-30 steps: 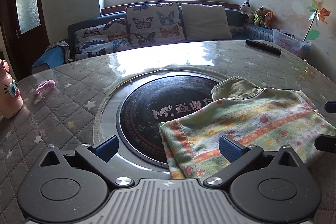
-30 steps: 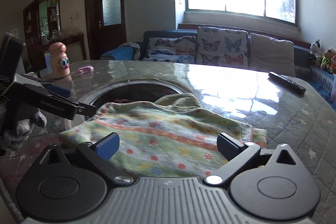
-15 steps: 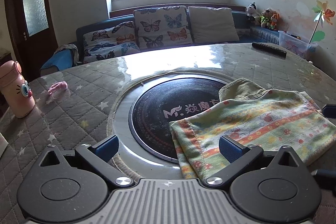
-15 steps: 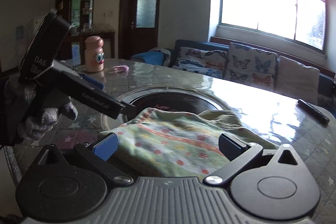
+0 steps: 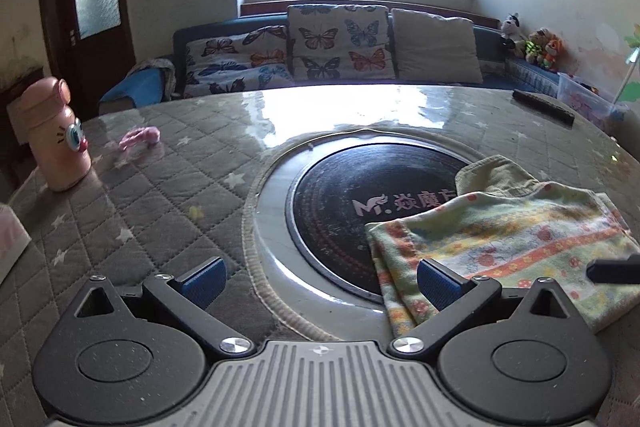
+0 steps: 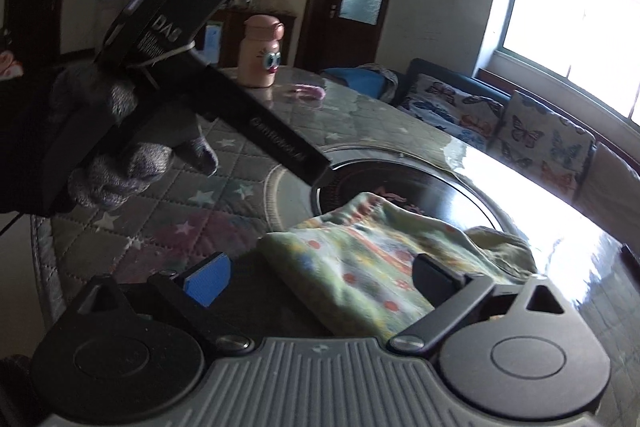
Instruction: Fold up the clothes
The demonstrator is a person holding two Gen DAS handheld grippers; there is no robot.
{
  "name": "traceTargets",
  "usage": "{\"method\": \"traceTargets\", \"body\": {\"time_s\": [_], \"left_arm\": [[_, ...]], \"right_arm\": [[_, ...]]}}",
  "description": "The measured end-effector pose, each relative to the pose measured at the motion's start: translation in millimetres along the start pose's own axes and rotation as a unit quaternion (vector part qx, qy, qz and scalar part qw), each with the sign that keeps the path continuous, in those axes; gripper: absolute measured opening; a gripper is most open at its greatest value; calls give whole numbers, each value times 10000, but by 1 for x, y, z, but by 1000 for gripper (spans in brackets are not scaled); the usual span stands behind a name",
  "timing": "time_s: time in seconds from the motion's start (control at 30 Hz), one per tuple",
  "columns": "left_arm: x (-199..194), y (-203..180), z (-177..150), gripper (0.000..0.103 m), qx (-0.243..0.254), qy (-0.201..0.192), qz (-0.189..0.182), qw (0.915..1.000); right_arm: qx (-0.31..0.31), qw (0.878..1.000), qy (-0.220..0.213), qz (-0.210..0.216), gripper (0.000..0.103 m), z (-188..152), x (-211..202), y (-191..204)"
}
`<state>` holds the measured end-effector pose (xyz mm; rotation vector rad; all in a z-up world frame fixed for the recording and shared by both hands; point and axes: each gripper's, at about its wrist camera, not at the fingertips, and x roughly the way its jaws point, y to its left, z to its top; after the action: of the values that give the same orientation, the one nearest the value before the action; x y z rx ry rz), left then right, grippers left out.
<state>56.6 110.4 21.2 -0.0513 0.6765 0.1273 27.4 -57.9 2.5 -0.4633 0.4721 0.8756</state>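
A folded garment, pale green with orange stripes and red dots, lies on the table, partly over the black hob. My left gripper is open and empty, hovering just left of the garment's near corner. The right wrist view shows the same garment directly in front of my right gripper, which is open and tilted, with nothing gripped. A gloved hand holds the left gripper up at the left, and one of its fingers points toward the hob. The right gripper's fingertip pokes in over the garment's right end.
A round black induction hob is sunk in the middle of the quilted round table. A pink bottle and a small pink item sit far left. A black remote lies far right. A sofa stands behind.
Both grippers have drawn back from the garment. The right one has swung left and tilted, bringing the gloved hand and left gripper into its view. The garment has stayed still.
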Motion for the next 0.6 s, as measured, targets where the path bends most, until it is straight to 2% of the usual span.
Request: {"method": "traceTargets", "body": {"time_s": [0.2, 0.4, 0.43, 0.47, 0.53, 0.6], "left_arm": [[0, 5, 1, 103, -282, 55, -256, 9993], [13, 11, 1, 103, -762, 391, -617, 9944], [15, 12, 1, 103, -860, 465, -687, 9928], [18, 13, 1, 103, -957, 540, -757, 9911], [22, 14, 1, 103, -1122, 664, -889, 9875], [25, 14, 1, 103, -1281, 761, -1021, 9836]], "right_arm": [[-439, 9986, 230, 185, 74, 8, 25, 17], [-726, 9967, 355, 89, 40, 10, 39, 26], [-768, 9963, 373, 64, 31, 10, 41, 27], [-680, 9971, 343, 87, 23, 11, 39, 24], [-491, 9983, 278, 138, 17, 13, 36, 18], [-293, 9993, 183, 172, 15, 15, 30, 11]]}}
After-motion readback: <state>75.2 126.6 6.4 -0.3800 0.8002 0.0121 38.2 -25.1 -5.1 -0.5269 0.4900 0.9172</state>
